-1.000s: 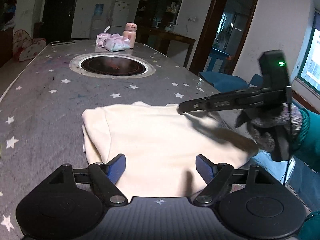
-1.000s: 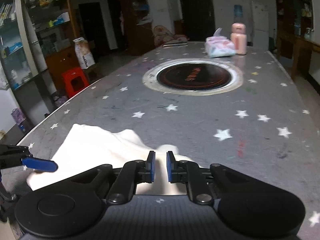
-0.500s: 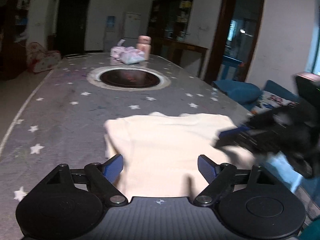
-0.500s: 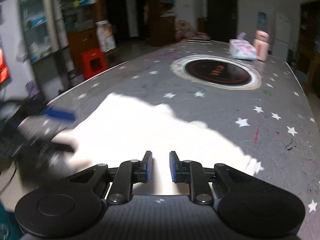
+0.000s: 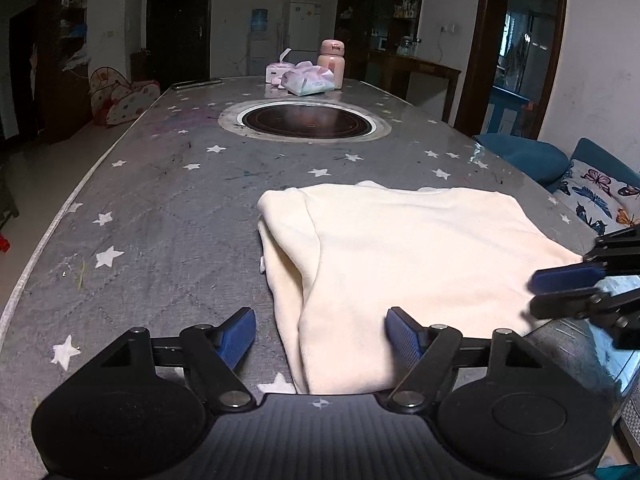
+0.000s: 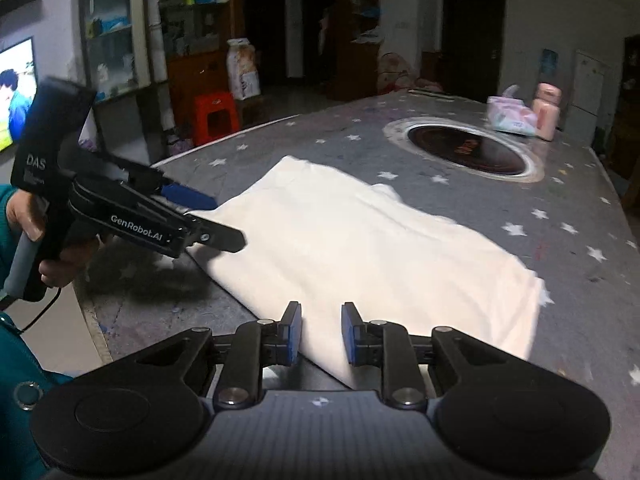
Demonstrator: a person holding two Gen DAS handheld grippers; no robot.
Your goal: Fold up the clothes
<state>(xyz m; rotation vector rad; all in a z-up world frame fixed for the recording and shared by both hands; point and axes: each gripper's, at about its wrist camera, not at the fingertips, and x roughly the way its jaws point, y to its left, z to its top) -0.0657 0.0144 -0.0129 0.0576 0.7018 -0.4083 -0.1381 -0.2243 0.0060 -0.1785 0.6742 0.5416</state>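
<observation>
- Cream garment (image 5: 404, 256) folded, lying flat on the star-print surface (image 5: 168, 208) at its near edge.
- Left gripper (image 5: 320, 334) fingers spread wide over garment's near corner, gripping nothing.
- Right gripper (image 6: 320, 330) fingers slightly apart, straddling garment's edge, not pinching.
- Tissue pack (image 5: 308, 80) and pink bottle (image 5: 331, 63) at far end.

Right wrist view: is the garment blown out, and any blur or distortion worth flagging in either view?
Right wrist view: cream garment overexposed, folds lost; left gripper casts a dark shadow on the table. Left wrist view: garment keeps its folds; right gripper motion-blurred at frame edge. Both: fisheye bends table edges.
</observation>
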